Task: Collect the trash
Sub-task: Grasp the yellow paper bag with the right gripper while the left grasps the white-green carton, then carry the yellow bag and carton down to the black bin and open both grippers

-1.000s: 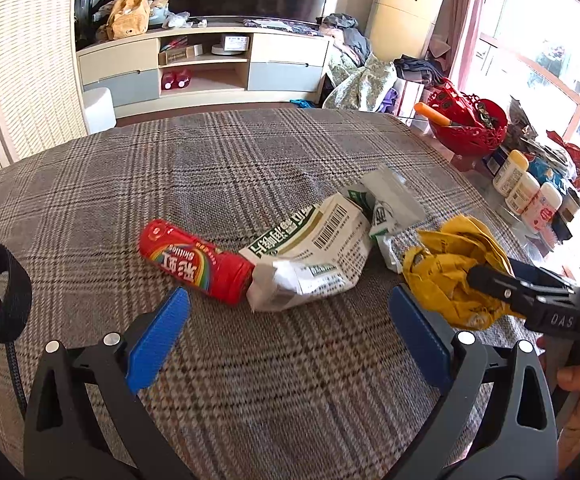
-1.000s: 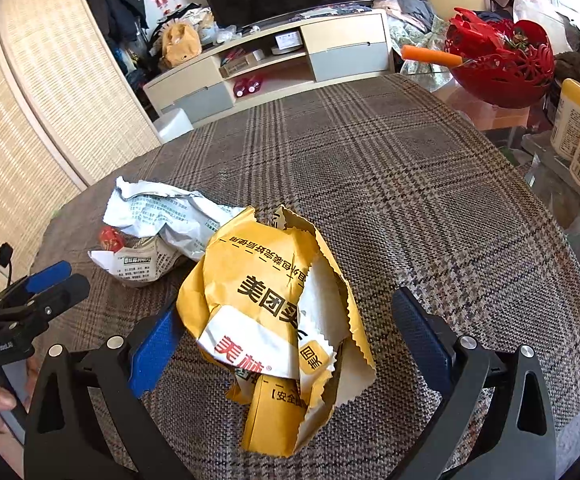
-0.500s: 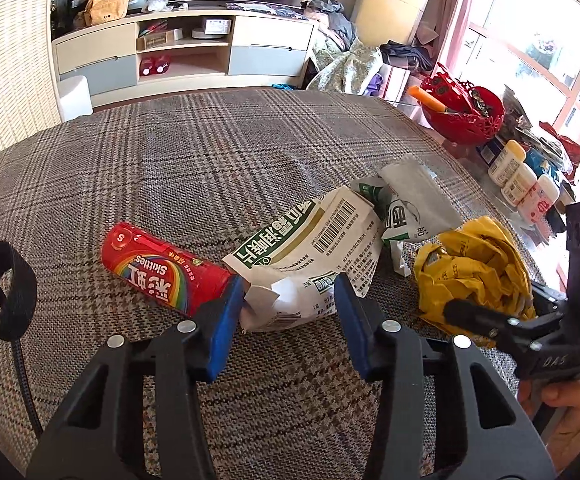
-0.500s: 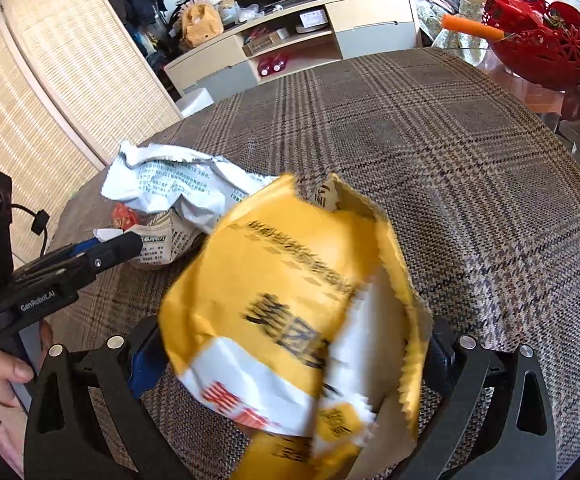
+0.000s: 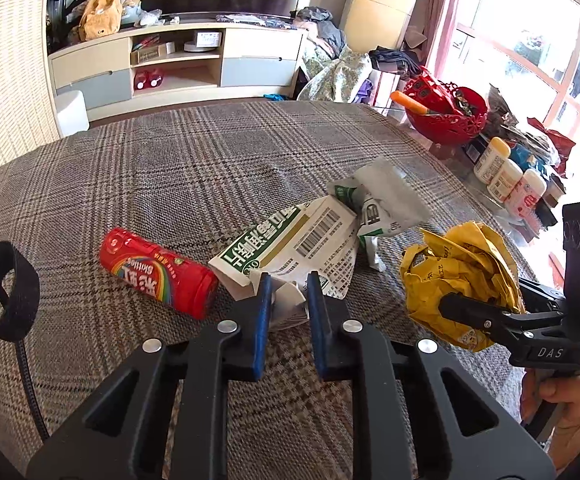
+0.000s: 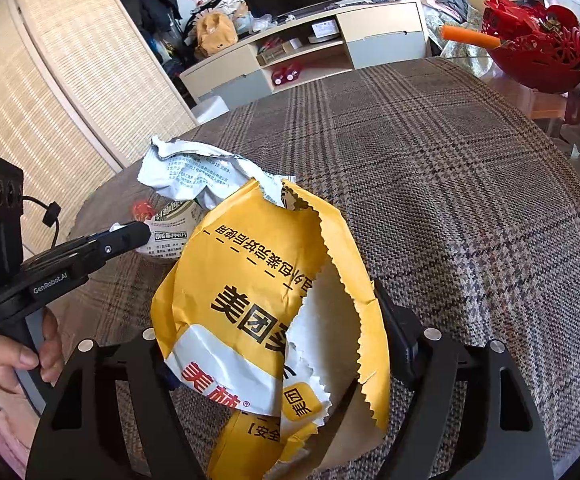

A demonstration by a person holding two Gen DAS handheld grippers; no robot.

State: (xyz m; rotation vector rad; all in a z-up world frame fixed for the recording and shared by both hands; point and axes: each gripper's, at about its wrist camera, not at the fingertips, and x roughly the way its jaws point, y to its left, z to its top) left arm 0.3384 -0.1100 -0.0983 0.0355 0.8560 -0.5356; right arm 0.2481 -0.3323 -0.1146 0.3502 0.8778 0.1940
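A crumpled white and green package (image 5: 302, 240) lies mid-table on the checked cloth (image 5: 178, 168). My left gripper (image 5: 288, 284) pinches its near white corner, and its jaws are still closing. A red candy tube (image 5: 158, 272) lies just left of the package, apart from my fingers. To the right, a crumpled yellow paper bag (image 6: 250, 288) fills the space between the fingers of my right gripper (image 6: 274, 328). Those jaws are closing and squeeze the bag's sides; its pads are mostly hidden behind the paper. The left wrist view shows the bag (image 5: 458, 264) held at the tip of the right gripper (image 5: 470, 312).
A red basket (image 5: 446, 120) with an orange stick and several bottles (image 5: 506, 176) stand on a side table past the right table edge. A black strap loop (image 5: 2, 288) hangs at the left. A TV cabinet (image 5: 178, 64) stands behind.
My left jaws went from wide open to pinching the package's near corner. My right gripper pushed forward around the yellow bag and its jaws narrowed onto it.
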